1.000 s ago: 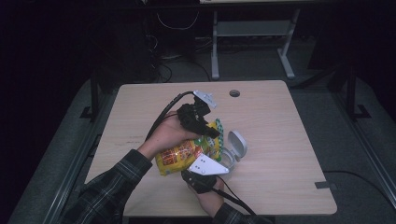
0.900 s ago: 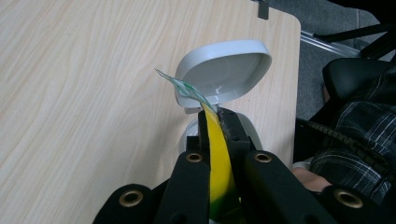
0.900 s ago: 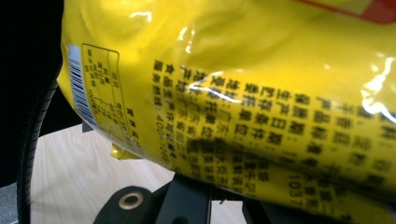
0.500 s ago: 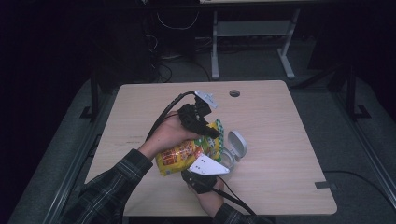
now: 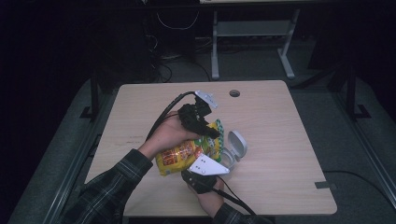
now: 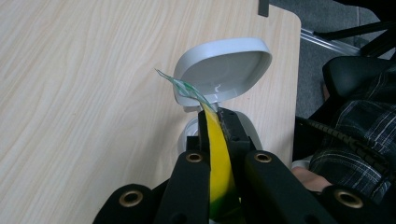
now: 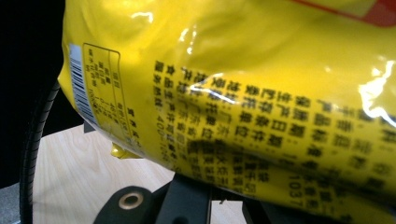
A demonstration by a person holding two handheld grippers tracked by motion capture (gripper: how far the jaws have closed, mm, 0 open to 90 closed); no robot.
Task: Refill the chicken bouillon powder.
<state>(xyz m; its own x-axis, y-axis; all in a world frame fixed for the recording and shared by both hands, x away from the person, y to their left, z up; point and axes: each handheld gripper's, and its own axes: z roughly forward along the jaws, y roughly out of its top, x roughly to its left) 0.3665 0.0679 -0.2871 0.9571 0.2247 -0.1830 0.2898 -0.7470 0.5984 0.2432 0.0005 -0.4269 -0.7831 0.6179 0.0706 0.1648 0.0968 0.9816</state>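
A yellow snack bag (image 5: 180,156) hangs tilted above the table, held by both grippers. My left gripper (image 5: 212,133) is shut on its green top corner; in the left gripper view the yellow film (image 6: 217,158) runs pinched between the jaws of the left gripper (image 6: 215,114). Just beyond them stands a white container (image 6: 254,128) with its flip lid (image 6: 224,65) open. In the high view the container (image 5: 231,156) sits right of the bag. My right gripper (image 5: 198,168) grips the bag's lower edge from the near side. The bag (image 7: 233,93) hides the fingertips of the right gripper (image 7: 219,196).
The wooden table (image 5: 280,121) has a round cable hole (image 5: 234,93) at the back and a strip of tape (image 5: 322,185) at its right edge. A metal desk frame (image 5: 252,32) stands behind. A black chair (image 6: 355,70) is beside the table.
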